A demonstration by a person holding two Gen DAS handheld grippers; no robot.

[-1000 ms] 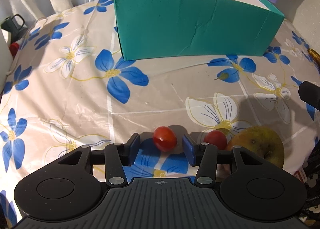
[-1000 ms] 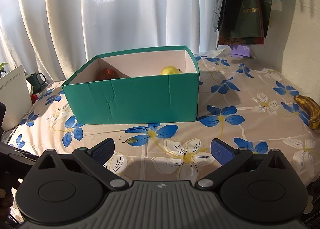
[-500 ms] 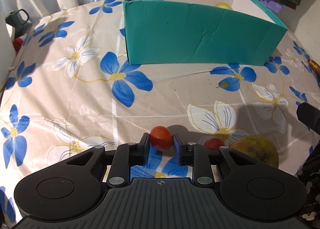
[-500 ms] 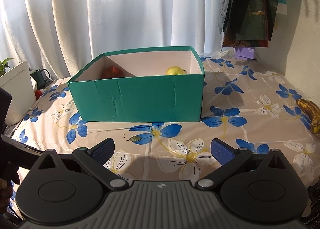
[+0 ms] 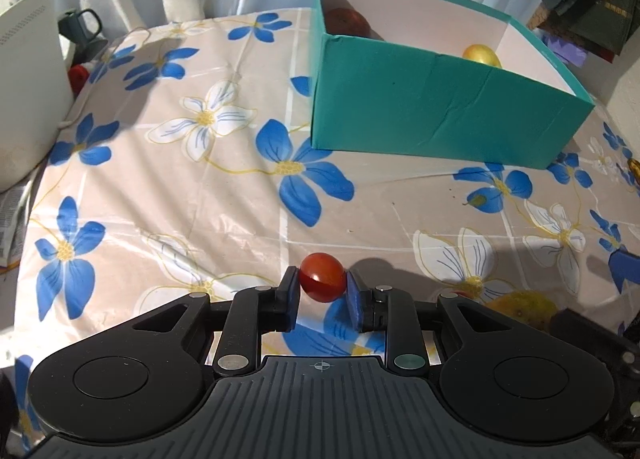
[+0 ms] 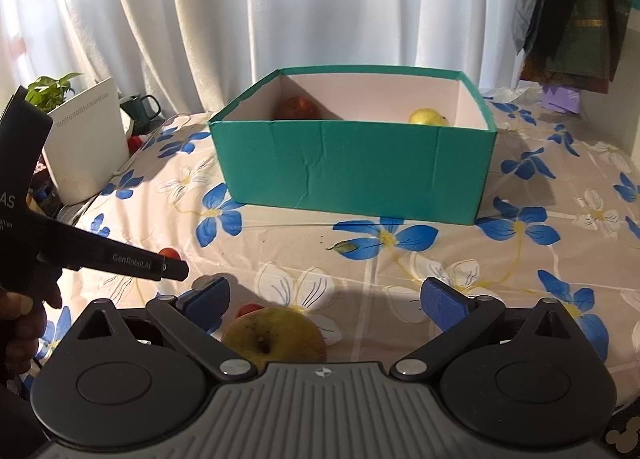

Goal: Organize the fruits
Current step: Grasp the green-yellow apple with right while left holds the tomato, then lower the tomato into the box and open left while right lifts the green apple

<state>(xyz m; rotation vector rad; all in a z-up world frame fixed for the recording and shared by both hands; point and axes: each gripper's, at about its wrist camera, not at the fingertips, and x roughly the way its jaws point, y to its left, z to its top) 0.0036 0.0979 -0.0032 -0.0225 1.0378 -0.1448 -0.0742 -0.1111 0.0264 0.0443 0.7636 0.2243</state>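
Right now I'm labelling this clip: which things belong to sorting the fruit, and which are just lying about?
Job:
- tomato in left gripper
- second tomato
- apple
- box, red fruit and yellow fruit inside
- right gripper, open

Lying about:
- mug
- white device
- plant

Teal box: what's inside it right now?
Inside the box: a red fruit at the back left and a yellow fruit at the back right. The front wall hides the box floor nearest the cameras, so more could sit there.
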